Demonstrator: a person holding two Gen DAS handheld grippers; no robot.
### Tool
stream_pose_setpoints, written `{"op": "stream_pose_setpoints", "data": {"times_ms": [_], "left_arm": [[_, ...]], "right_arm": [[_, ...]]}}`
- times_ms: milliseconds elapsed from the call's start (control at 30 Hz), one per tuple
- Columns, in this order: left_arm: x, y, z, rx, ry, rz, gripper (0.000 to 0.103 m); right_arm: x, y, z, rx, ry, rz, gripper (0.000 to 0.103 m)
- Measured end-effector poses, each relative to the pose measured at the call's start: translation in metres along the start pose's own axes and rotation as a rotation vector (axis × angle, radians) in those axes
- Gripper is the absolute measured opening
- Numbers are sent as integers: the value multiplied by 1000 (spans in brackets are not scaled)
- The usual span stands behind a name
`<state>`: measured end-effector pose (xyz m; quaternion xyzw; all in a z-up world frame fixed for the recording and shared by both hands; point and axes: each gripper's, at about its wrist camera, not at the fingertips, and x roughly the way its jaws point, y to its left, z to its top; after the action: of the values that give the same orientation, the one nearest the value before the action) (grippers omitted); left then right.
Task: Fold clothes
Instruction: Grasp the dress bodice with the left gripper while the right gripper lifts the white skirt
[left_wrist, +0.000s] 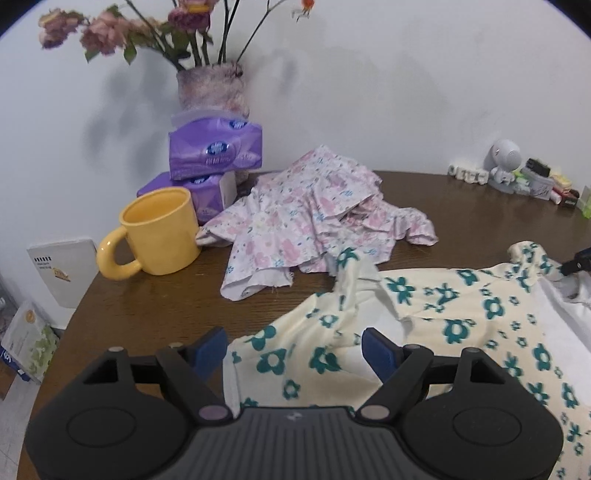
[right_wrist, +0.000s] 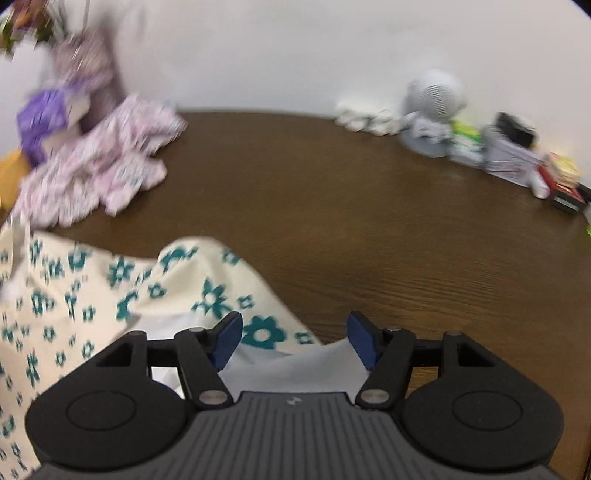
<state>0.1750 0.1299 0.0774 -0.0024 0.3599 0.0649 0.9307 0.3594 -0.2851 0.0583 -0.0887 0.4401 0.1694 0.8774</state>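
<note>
A cream garment with teal flowers (left_wrist: 461, 325) lies spread on the brown table (left_wrist: 155, 299), partly turned back to show its white lining. My left gripper (left_wrist: 293, 349) is open over its left corner, cloth lying between the blue pads. In the right wrist view the same cream garment (right_wrist: 110, 291) fills the lower left. My right gripper (right_wrist: 293, 338) is open above the garment's right edge and white lining. A crumpled pink-flowered garment (left_wrist: 314, 218) sits further back, also seen as the pink garment (right_wrist: 96, 166) in the blurred right view.
A yellow mug (left_wrist: 159, 232) stands left of the pink garment, purple tissue packs (left_wrist: 214, 155) and a vase of dried flowers (left_wrist: 212, 88) behind it. A grey round figurine (right_wrist: 432, 110) and small boxes (right_wrist: 517, 155) line the table's far right. A white wall is behind.
</note>
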Motion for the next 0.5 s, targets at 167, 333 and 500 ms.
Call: {"op": "stream_pose_setpoints", "data": {"times_ms": [167, 333, 500], "left_arm": [[24, 12, 1, -23, 43, -11, 78], [39, 18, 2, -21, 54, -30, 75], [53, 23, 5, -43, 68, -49, 73]], "right_arm": [[20, 12, 1, -63, 59, 16, 64], [28, 7, -2, -41, 72, 31, 61], [29, 9, -3, -46, 70, 76, 29]]}}
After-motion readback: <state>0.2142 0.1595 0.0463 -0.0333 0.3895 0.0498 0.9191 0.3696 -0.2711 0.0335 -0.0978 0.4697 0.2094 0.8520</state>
